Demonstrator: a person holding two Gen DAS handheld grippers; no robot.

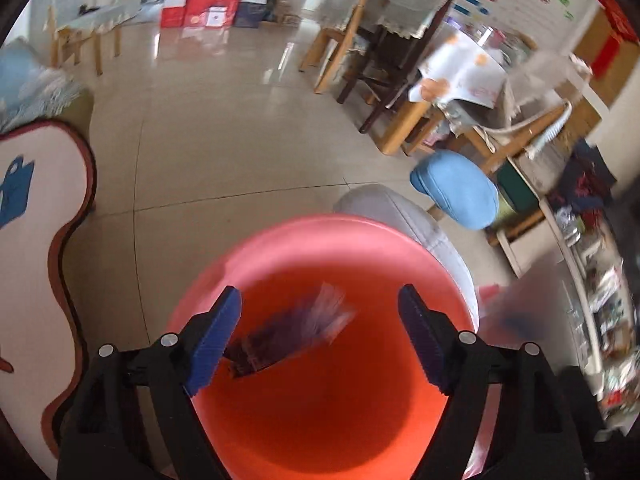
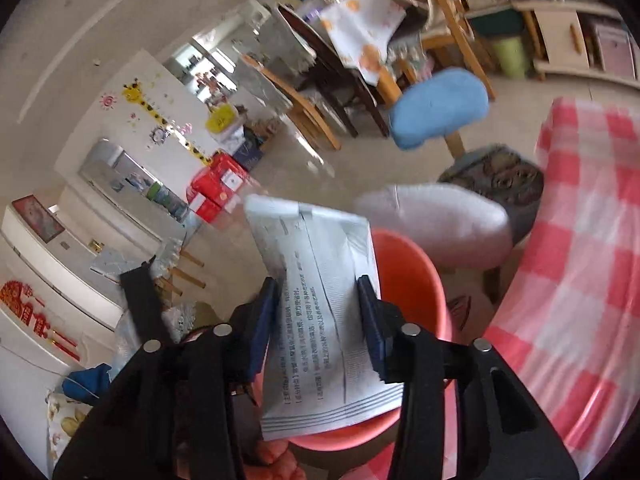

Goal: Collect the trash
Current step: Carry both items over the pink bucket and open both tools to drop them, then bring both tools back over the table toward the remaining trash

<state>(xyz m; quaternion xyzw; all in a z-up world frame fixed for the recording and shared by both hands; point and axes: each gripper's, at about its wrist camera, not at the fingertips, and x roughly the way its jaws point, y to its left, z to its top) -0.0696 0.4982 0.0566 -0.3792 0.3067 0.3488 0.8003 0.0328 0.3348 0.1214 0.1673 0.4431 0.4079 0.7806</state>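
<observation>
The left gripper (image 1: 320, 320) hangs directly over the mouth of a red bucket (image 1: 280, 248), its two blue-padded fingers (image 1: 218, 334) spread wide apart with clear space between the pads. A dark purple wrapper (image 1: 292, 332), smeared by motion blur, sits in the gap just ahead of the left pad, inside the bucket's opening and below the fingertips; neither pad presses on it, so this gripper is released. Beyond the bucket's far rim, ahead and slightly to the right of the fingers, lies a pale grey cushion (image 1: 400, 216), and farther right a blue stool seat (image 1: 456, 188) stands on the tiled floor (image 1: 224, 132). In the right wrist view, the right gripper (image 2: 318, 304) has a white printed packet (image 2: 320, 300) standing upright between its pads, the packet reaching well ahead of the fingertips and back toward the camera. The pads flank both of its long edges closely, yet whether they actually pinch it or have let go cannot be told. The bucket (image 2: 412, 280) lies just beyond and beneath this packet, slightly to the right of the fingers. Far to the right of the gripper spreads a red-and-white checked cloth (image 2: 576, 264), and the grey cushion (image 2: 436, 224) rests ahead past the bucket.
</observation>
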